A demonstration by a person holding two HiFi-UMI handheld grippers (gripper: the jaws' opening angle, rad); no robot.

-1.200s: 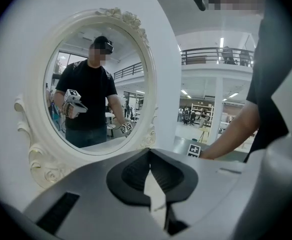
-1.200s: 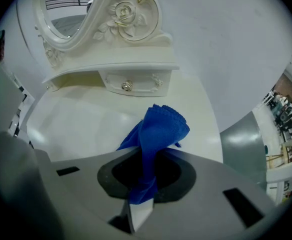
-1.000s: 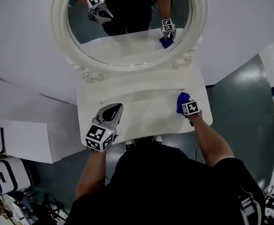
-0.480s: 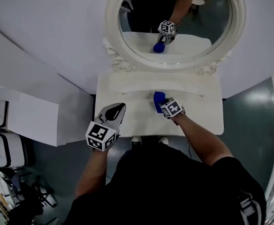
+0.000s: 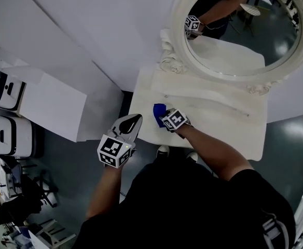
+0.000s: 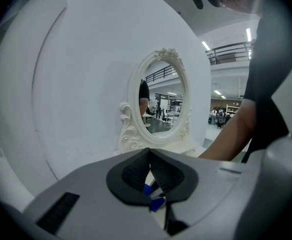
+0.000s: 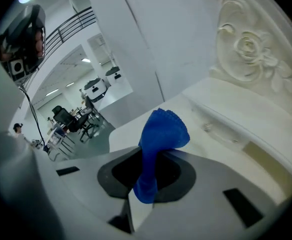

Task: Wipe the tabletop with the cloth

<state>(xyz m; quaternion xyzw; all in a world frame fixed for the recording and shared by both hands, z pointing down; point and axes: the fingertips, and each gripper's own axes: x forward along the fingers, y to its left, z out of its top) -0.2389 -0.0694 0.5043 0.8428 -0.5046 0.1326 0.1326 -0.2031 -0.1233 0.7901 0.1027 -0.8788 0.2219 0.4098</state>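
Observation:
The blue cloth (image 5: 158,111) is pressed on the white tabletop (image 5: 219,119) near its left end, with my right gripper (image 5: 163,116) shut on it. In the right gripper view the cloth (image 7: 159,132) bunches up out of the closed jaws of the right gripper (image 7: 150,160), above the tabletop (image 7: 221,109). My left gripper (image 5: 134,119) hangs just off the table's front left corner, shut and holding nothing. In the left gripper view the left gripper (image 6: 150,165) has its jaws together and points toward the mirror (image 6: 162,104).
An oval mirror (image 5: 239,30) in a carved white frame (image 7: 246,44) stands along the back of the table. A white cabinet (image 5: 53,105) and white cases (image 5: 6,134) stand at the left on the dark floor. The person's shoes (image 5: 163,150) show under the table's front edge.
My right gripper has dragged the cloth across the tabletop from the right end to the left end. The left gripper kept its place off the front left corner.

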